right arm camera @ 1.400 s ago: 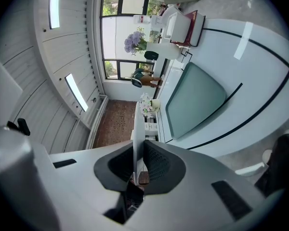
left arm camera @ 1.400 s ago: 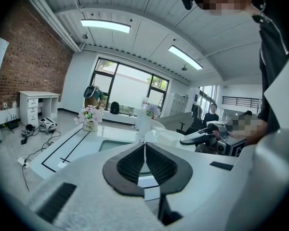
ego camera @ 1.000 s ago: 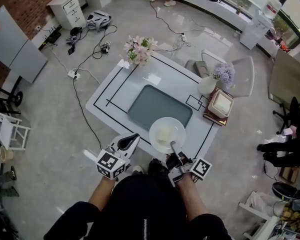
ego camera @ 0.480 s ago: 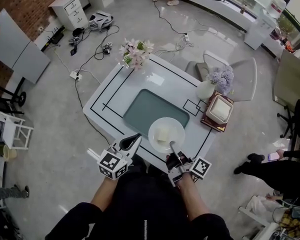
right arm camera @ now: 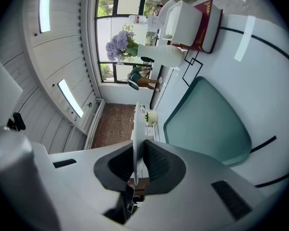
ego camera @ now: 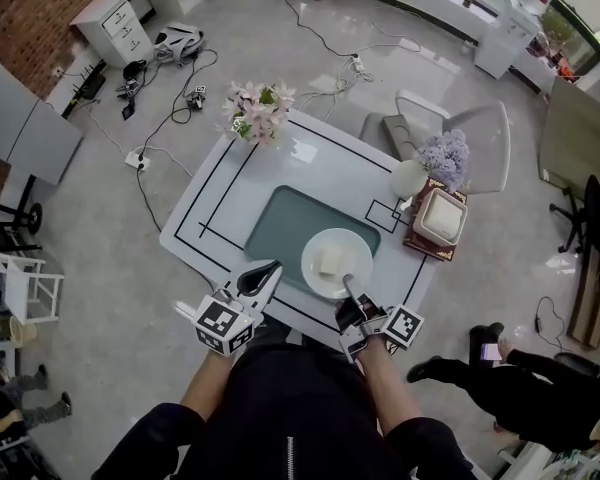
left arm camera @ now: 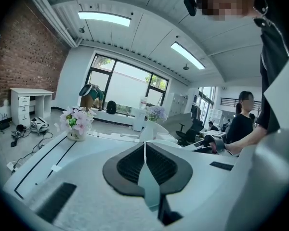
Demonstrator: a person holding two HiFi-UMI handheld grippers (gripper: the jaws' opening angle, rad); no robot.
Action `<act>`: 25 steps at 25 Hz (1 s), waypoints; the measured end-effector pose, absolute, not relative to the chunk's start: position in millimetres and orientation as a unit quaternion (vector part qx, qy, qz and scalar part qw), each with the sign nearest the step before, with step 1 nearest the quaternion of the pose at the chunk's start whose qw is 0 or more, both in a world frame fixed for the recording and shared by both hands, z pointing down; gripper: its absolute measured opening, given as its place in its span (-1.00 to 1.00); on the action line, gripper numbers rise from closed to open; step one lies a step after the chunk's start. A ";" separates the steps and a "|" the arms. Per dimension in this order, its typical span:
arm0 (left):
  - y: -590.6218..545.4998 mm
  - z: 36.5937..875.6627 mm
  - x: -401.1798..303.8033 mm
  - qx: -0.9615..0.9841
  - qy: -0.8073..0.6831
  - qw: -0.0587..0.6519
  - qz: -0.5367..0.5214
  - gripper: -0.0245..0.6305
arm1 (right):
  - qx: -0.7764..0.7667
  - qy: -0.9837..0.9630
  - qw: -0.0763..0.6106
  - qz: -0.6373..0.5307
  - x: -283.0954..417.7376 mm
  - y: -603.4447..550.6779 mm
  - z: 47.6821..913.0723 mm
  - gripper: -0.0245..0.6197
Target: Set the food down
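A white plate (ego camera: 337, 263) carries a pale block of food (ego camera: 330, 261) over the near right part of the white table (ego camera: 220, 203), overlapping the corner of the teal mat (ego camera: 295, 223). My right gripper (ego camera: 354, 291) is shut on the plate's near rim. In the right gripper view the plate (right arm camera: 135, 129) runs edge-on between the pads of that gripper (right arm camera: 137, 150). Whether the plate rests on the table I cannot tell. My left gripper (ego camera: 258, 284) hovers at the table's near edge, left of the plate. It is shut with nothing in it, its pads (left arm camera: 156, 165) pressed together.
A pot of pink flowers (ego camera: 255, 108) stands at the table's far corner. At the right are a white vase with purple flowers (ego camera: 425, 163) and a white box (ego camera: 441, 216) on a red base. A chair (ego camera: 470, 133) stands beyond. A person (ego camera: 500, 383) is on the floor at lower right.
Both grippers and the plate keep nearly the same place over the table. The person at the right has walked along the floor toward the lower right.
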State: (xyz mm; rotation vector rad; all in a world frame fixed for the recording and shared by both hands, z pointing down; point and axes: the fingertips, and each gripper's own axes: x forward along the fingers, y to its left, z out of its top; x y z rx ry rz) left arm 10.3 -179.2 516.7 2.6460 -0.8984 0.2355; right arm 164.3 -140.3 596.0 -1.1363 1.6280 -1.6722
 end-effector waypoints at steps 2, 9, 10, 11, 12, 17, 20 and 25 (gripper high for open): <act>-186.9 517.4 0.9 0.928 -0.320 0.169 0.082 -0.88 | -0.422 0.603 0.274 -0.619 161.4 -150.2 602.0 -0.85; -195.7 524.4 -37.5 0.915 -0.353 0.180 0.081 -0.88 | -0.417 0.608 0.243 -0.630 137.6 -179.1 630.2 -0.85; -195.6 525.1 -44.2 0.912 -0.360 0.180 0.081 -0.88 | -0.414 0.608 0.240 -0.634 132.2 -183.3 634.8 -0.85; -195.1 525.9 -51.2 0.909 -0.367 0.181 0.081 -0.88 | -0.411 0.607 0.238 -0.637 126.6 -187.5 639.2 -0.85; -194.2 526.7 -58.5 0.906 -0.374 0.182 0.081 -0.88 | -0.408 0.605 0.237 -0.641 121.3 -191.6 643.6 -0.85; -183.3 530.2 -99.8 0.883 -0.422 0.188 0.082 -0.88 | -0.393 0.600 0.223 -0.660 94.3 -209.6 667.3 -0.85; -173.7 531.6 -122.4 0.869 -0.448 0.193 0.083 -0.88 | -0.389 0.608 0.202 -0.662 81.3 -215.7 683.0 -0.85; -161.8 530.7 -146.4 0.855 -0.474 0.195 0.086 -0.88 | -0.386 0.596 0.214 -0.670 72.7 -226.9 704.3 -0.85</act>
